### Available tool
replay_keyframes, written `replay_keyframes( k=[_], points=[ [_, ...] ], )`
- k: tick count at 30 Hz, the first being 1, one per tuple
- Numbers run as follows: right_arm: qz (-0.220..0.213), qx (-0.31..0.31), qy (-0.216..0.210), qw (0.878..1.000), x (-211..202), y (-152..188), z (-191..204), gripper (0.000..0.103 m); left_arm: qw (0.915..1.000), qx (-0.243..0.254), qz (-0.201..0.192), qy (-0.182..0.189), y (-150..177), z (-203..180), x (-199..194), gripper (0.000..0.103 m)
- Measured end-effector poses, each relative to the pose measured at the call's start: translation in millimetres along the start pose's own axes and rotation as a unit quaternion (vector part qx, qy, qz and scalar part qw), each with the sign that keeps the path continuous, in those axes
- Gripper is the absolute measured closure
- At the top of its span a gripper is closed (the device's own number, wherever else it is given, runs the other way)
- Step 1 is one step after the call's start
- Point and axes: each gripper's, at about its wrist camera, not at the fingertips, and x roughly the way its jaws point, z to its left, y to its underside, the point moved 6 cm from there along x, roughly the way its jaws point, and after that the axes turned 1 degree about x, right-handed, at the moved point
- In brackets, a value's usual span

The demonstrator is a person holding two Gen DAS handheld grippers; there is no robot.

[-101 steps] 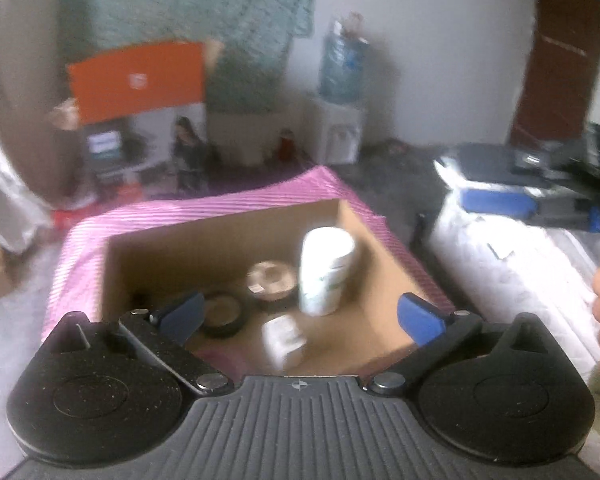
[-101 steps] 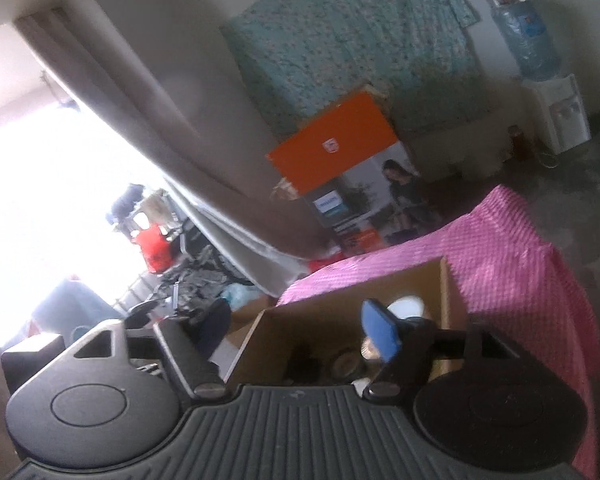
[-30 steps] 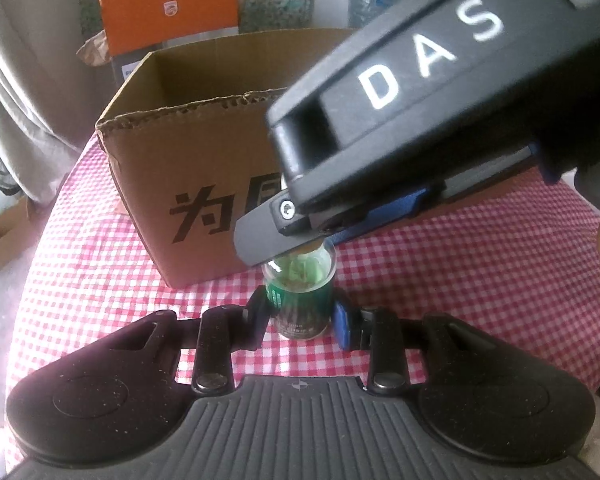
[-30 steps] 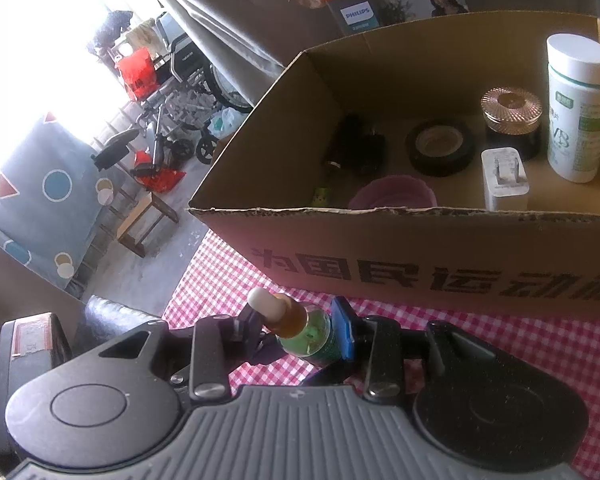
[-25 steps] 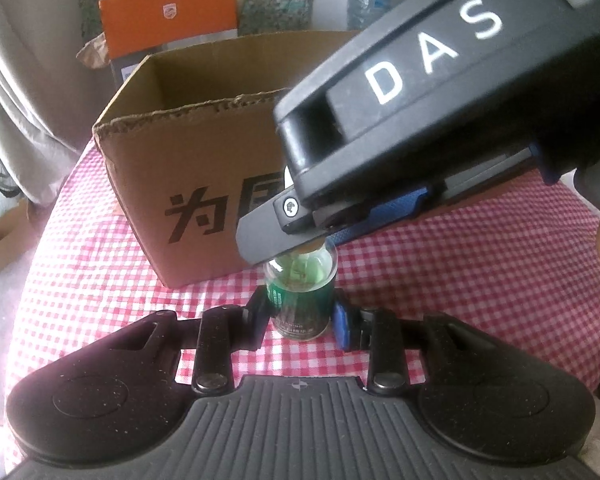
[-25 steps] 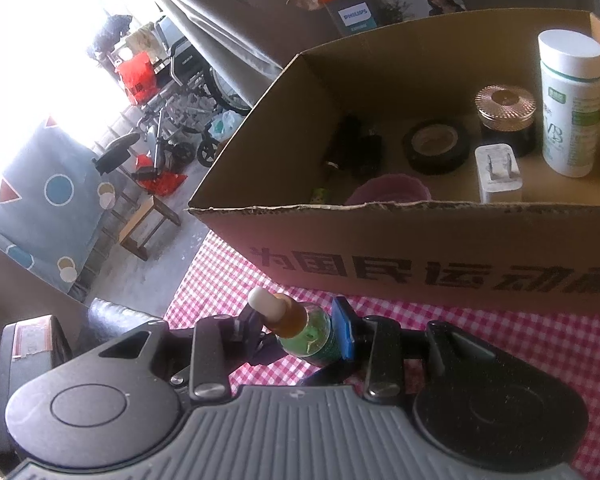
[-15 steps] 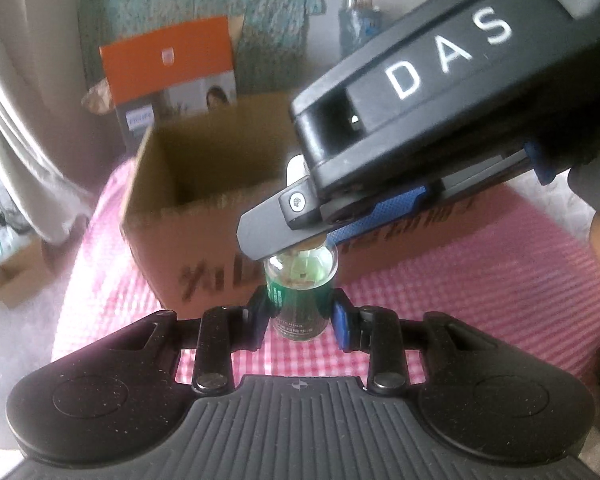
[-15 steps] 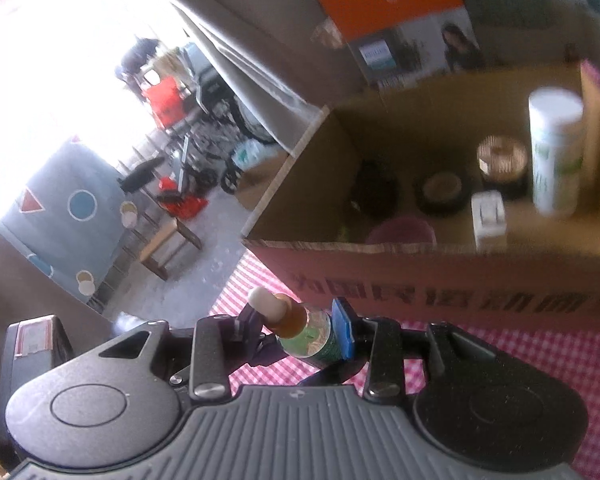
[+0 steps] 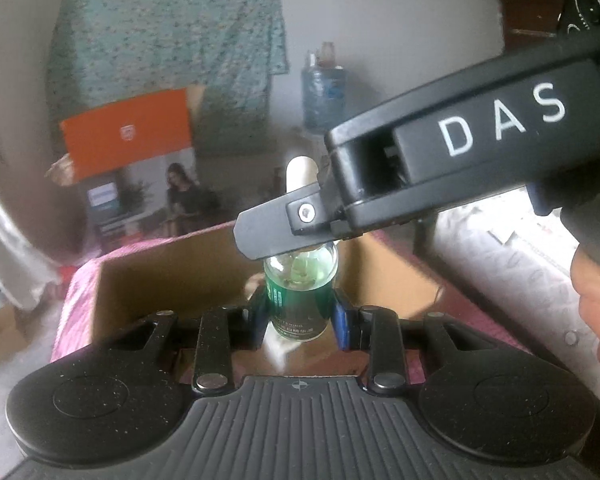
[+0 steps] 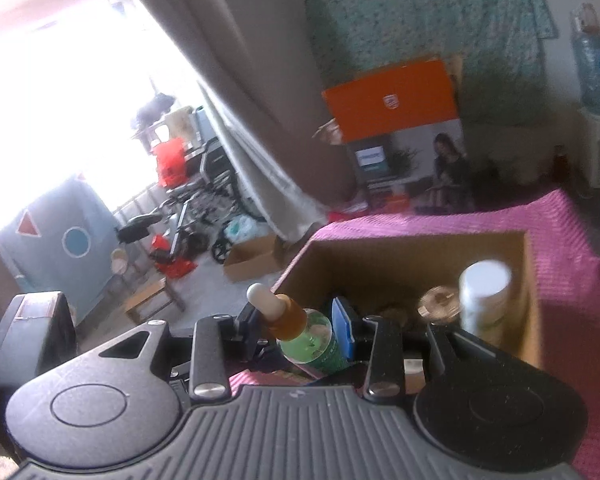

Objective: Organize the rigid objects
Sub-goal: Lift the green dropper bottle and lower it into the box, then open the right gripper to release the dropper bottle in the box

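Note:
A small green glass dropper bottle (image 9: 300,300) with a white rubber bulb hangs in the air, held by both grippers at once. My left gripper (image 9: 300,314) is shut on its lower body. My right gripper (image 10: 300,326) is shut on its shoulder and amber neck, where the bottle (image 10: 314,344) leans left. In the left wrist view the right gripper's black finger (image 9: 276,232) crosses in front of the bottle's neck. Below and beyond stands the open cardboard box (image 10: 528,280); a white bottle (image 10: 484,300) and a gold-lidded jar (image 10: 440,304) are inside.
The box (image 9: 160,280) sits on a table under a pink checked cloth (image 10: 560,232). A hand (image 9: 596,300) holds the right gripper's handle. An orange carton (image 9: 128,136) and a water dispenser (image 9: 324,96) stand behind. A white padded surface (image 9: 520,264) lies right.
Both grippers have risen together with the bottle, off the cloth. The box has sunk in both views, and the right wrist now looks down into it from higher up.

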Motion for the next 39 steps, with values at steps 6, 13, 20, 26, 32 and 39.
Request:
replay_keyframes(
  k=[6, 13, 20, 26, 32, 39],
  points=[
    [0.015, 0.046, 0.024, 0.999, 15.5, -13.8, -59.5, 0.062, 0.9978, -0.015, 0.041, 0.049, -10.9, -8.1, 55.6, 0.072],
    [0.061, 0.093, 0.04, 0.993, 49.1, 5.1, -116.1, 0.062, 0.9896, -0.035, 0.116, 0.077, 2.4, -9.3, 114.4, 0.072],
    [0.091, 0.107, 0.043, 0.989, 69.7, 20.3, -144.7, 0.063, 0.9811, -0.054, 0.162, 0.091, 14.0, -14.5, 138.7, 0.072],
    [0.103, 0.079, 0.056, 0.99, 70.6, 25.4, -145.8, 0.065, 0.9743, -0.079, 0.183, 0.105, 20.2, -10.7, 146.2, 0.071],
    [0.112, 0.058, 0.068, 0.99, 70.5, 24.3, -142.8, 0.065, 0.9729, -0.083, 0.184, 0.112, 21.5, -10.4, 145.4, 0.068],
    [0.098, 0.056, 0.076, 0.991, 62.1, 19.7, -140.5, 0.063, 0.9782, -0.077, 0.165, 0.099, 18.0, -6.6, 140.5, 0.053]
  ],
)
